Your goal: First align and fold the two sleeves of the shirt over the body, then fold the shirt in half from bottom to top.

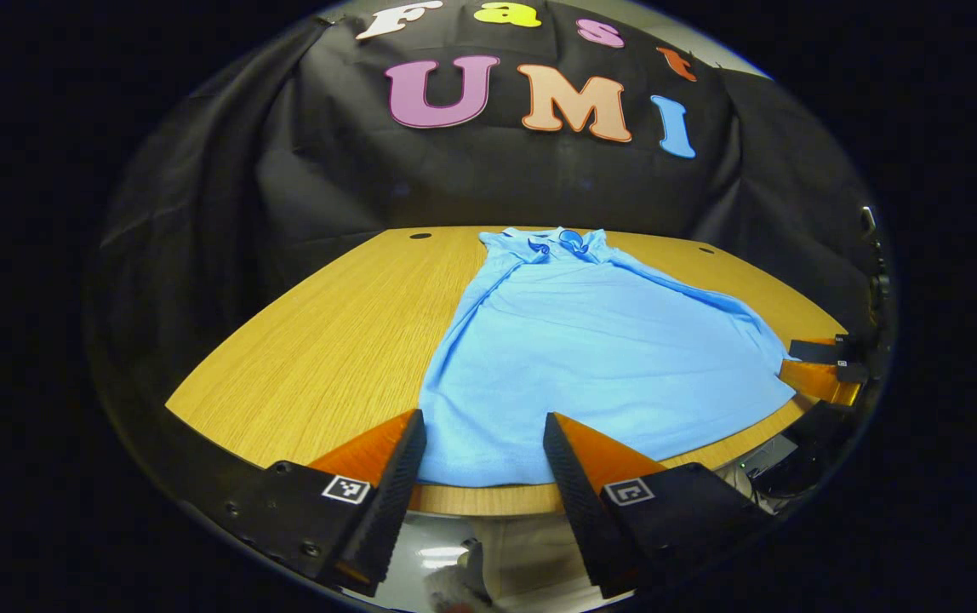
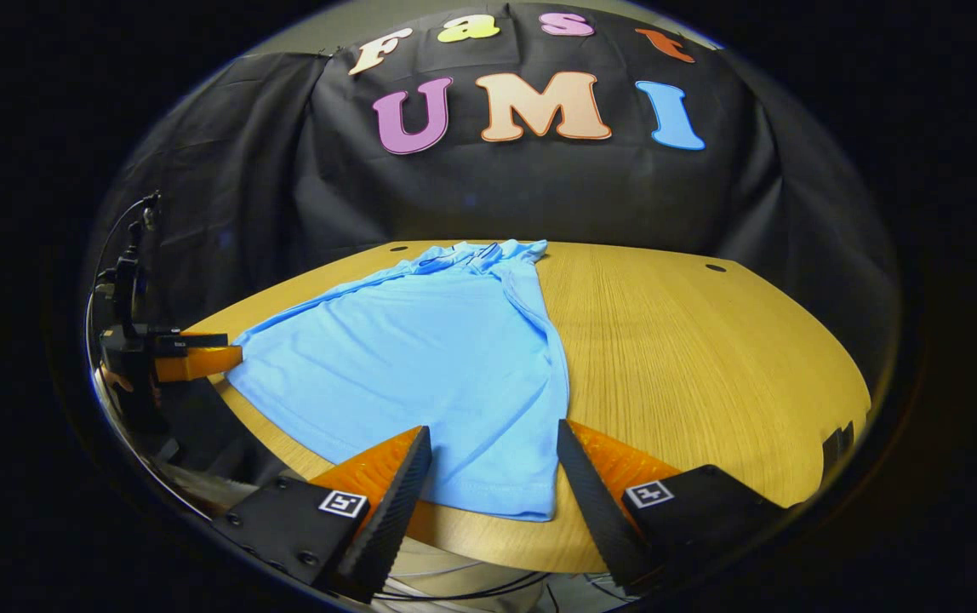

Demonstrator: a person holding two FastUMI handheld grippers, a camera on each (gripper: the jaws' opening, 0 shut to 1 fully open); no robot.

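Fingers of the left gripper (image 1: 484, 443) stand wide apart at the near edge of the tabletop (image 1: 327, 340), with the hem of the blue shirt (image 1: 591, 358) lying between them; whether they touch the cloth I cannot tell. Those of the right gripper (image 2: 493, 455) are likewise spread, framing the shirt's (image 2: 420, 366) near right hem corner, and again contact is unclear. Laid flat on the wooden tabletop (image 2: 693, 358), the shirt has its collar (image 1: 561, 241) toward the black cloth wall (image 1: 471, 183) and its hem at the near edge. Its sides look narrowed, with folded edges running from the collar down toward the hem. In the left gripper view the right gripper (image 1: 825, 366) shows far off at the shirt's right hem corner; in the right gripper view the left gripper (image 2: 191, 353) shows at the shirt's left hem corner. At that distance, neither one's grip can be made out.
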